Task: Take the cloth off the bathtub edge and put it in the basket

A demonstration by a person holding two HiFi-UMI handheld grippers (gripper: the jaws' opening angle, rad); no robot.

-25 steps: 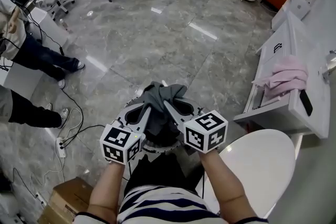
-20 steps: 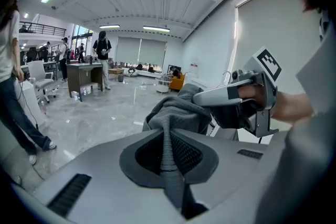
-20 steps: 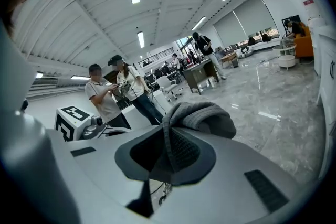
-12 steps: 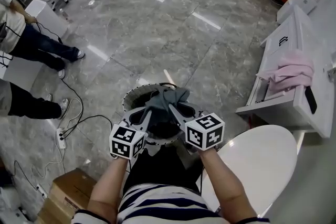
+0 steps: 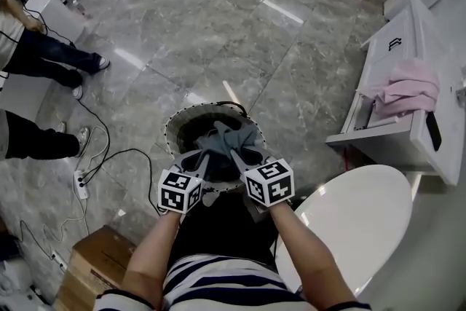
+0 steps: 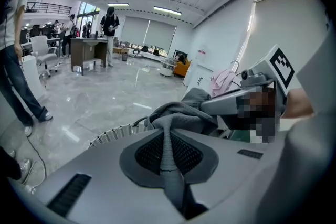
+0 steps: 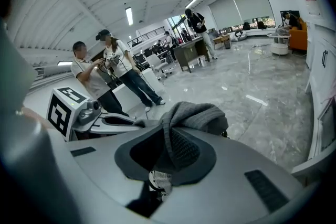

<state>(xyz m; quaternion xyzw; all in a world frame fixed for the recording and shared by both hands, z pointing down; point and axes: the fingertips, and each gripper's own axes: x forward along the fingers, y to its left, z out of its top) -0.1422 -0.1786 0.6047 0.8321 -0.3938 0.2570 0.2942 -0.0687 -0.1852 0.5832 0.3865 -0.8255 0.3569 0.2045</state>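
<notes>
Left gripper (image 5: pixel 206 156): clamped on cloth (image 5: pixel 227 139), frame centre.
Right gripper (image 5: pixel 238 155): clamped on same cloth.
Cloth: bunched over basket (image 5: pixel 173 129) mouth, within rim outline.
Power strip (image 5: pixel 80 186): left, apart from basket.
Floor (image 5: pixel 218 33): open, upper centre.

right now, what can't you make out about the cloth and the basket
Bottom of the basket: head view, the grey cloth, left gripper and right gripper cover it; the rest is dark.
Lower end of the grey cloth: both gripper views, the jaws block it, so basket contact is unclear.
</notes>
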